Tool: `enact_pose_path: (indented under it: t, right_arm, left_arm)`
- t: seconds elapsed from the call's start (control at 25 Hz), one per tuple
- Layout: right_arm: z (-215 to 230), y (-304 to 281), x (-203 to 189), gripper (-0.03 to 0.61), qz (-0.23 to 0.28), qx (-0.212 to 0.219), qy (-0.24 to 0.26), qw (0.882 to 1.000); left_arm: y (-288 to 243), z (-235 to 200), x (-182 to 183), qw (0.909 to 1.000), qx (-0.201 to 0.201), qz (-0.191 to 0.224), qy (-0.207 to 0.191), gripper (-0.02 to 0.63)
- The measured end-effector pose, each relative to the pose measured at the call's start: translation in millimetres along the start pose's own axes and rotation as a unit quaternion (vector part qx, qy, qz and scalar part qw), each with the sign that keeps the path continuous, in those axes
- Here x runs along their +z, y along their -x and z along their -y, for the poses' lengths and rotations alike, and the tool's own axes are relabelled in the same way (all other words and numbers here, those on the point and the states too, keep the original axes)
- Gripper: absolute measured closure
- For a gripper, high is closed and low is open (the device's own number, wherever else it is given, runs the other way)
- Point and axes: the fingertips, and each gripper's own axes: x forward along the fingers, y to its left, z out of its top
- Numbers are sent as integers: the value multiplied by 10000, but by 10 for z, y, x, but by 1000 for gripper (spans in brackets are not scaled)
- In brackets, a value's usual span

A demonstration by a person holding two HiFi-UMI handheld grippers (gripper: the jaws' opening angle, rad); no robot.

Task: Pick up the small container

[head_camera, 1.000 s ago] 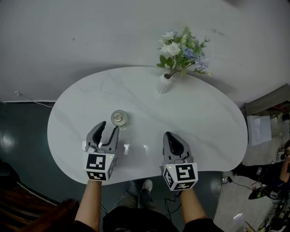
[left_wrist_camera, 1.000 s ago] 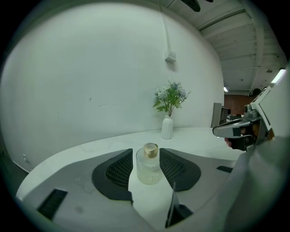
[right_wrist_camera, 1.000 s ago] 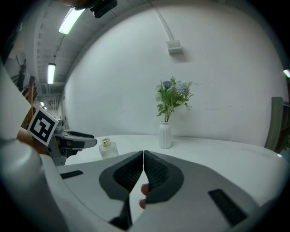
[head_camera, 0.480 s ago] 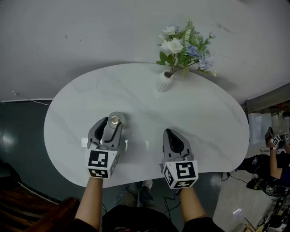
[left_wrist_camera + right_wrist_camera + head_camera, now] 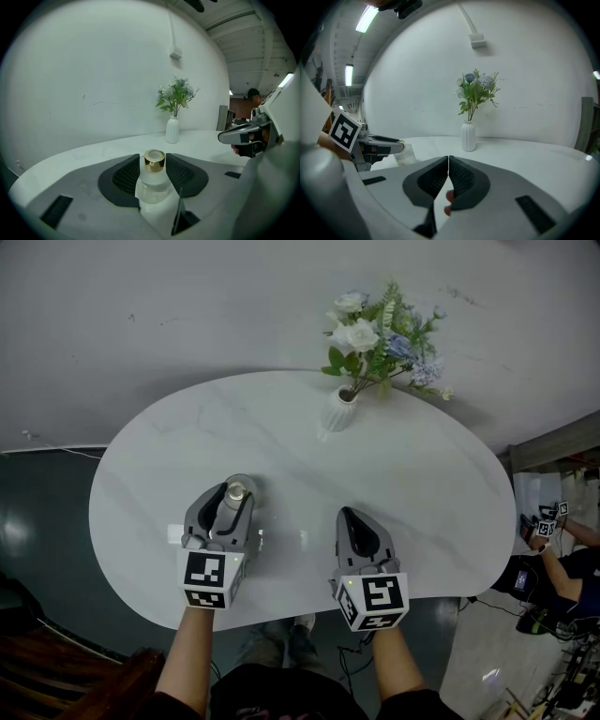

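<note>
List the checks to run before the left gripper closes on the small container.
1. The small container stands between the left gripper's jaws: ok.
2. Jaws apart, having just been opening, pads not pressing it: ok.
3. Container upright on the table, gold cap on: ok.
4. The right gripper is shut, empty, away from it: ok.
5. The vase is well clear: ok.
6. Pads low enough on the body: cannot tell.

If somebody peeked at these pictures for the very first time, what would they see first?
Probably the little frosted bottle with a gold cap, standing on the white table between the left claw's jaws, which have just been opening wide. Then the white vase of flowers at the table's far edge. The right claw is shut, nearer the front.
</note>
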Motion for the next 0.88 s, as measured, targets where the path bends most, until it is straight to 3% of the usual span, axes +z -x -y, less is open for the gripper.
enact_pose_path:
  t: [0.88]
  right_arm:
    - [-9,28,-38,512,-98,-23,58,9999]
  left_arm:
    - [-17,26,18,9999,-105,48,-73,483]
